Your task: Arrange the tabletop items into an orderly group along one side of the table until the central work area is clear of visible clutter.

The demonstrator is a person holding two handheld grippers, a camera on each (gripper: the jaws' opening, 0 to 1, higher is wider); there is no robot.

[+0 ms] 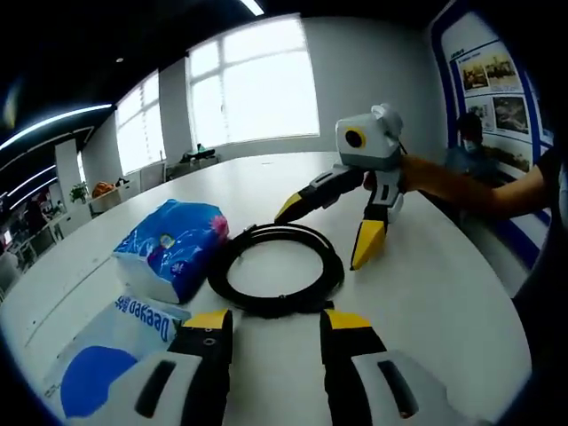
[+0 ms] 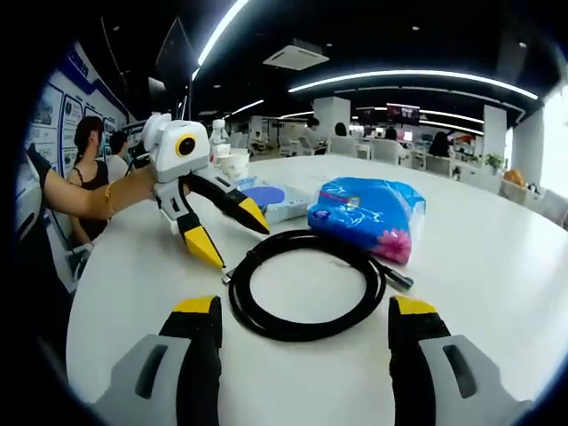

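A coiled black cable (image 1: 333, 266) (image 2: 241, 306) lies on the white table (image 1: 435, 293) (image 2: 497, 257) between my two grippers, which face each other. My left gripper (image 1: 278, 321) (image 2: 235, 241) is open, its yellow tips just short of the coil's near edge. My right gripper (image 2: 304, 308) (image 1: 327, 235) is open wide on the opposite side, with the coil just ahead of its tips. Beside the coil rests a blue tissue pack (image 1: 173, 248) (image 2: 368, 213). A flat white and blue wipes pack (image 1: 115, 346) (image 2: 266, 197) sits next to the tissue pack.
A water bottle (image 2: 219, 140) and a paper cup (image 2: 235, 162) stand behind the left gripper. A person's arm (image 1: 461, 186) holds the right gripper near the table's edge. People sit at the left in the right gripper view. Bare tabletop stretches beyond the tissue pack.
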